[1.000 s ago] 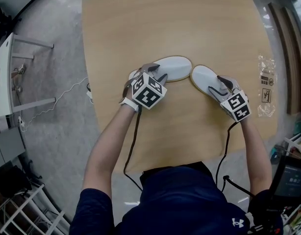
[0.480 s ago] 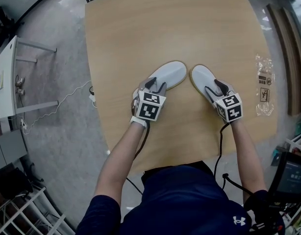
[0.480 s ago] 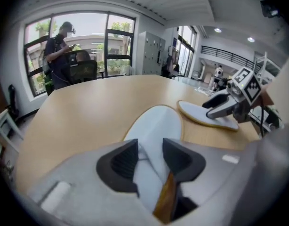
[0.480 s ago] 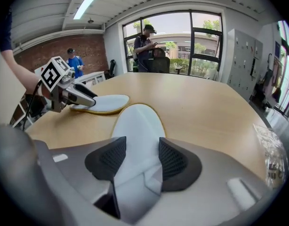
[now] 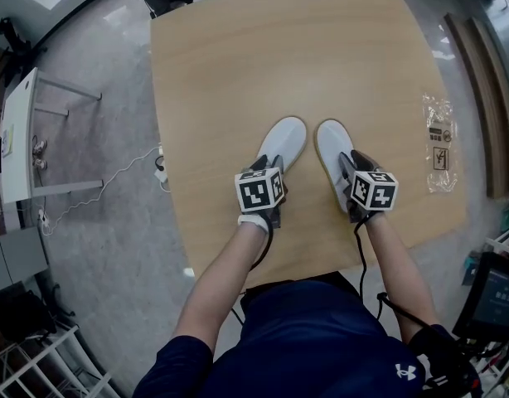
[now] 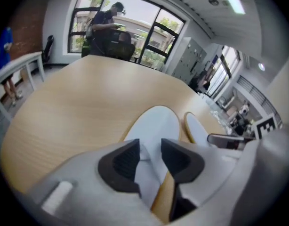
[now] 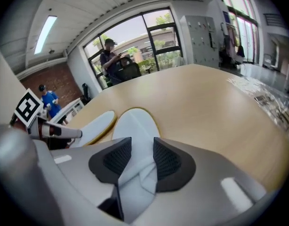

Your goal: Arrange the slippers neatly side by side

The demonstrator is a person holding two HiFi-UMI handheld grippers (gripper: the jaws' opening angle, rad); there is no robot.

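Two white slippers lay side by side on the wooden counter (image 5: pixel 238 73), toes pointing away from the person, with a narrow gap between the left slipper (image 5: pixel 283 139) and the right slipper (image 5: pixel 330 139). The left tongs (image 5: pixel 268 168) sat over the left slipper's heel end and the right tongs (image 5: pixel 346 166) over the right one's, jaws closing on the uppers (the marker cubes hid the pads). A clear plastic bag (image 5: pixel 439 143) lay near the counter's right edge.

L slipper (image 5: pixel 283 142) + R slipper (image 5: pixel 330 142): white cloth, matt, tan edging. Surface (image 5: pixel 279 56): pale wood-grain, smooth, faint sheen. Bag (image 5: pixel 439 143): clear plastic, glossy, crinkled. Floor (image 5: pixel 97 131): grey, mottled.
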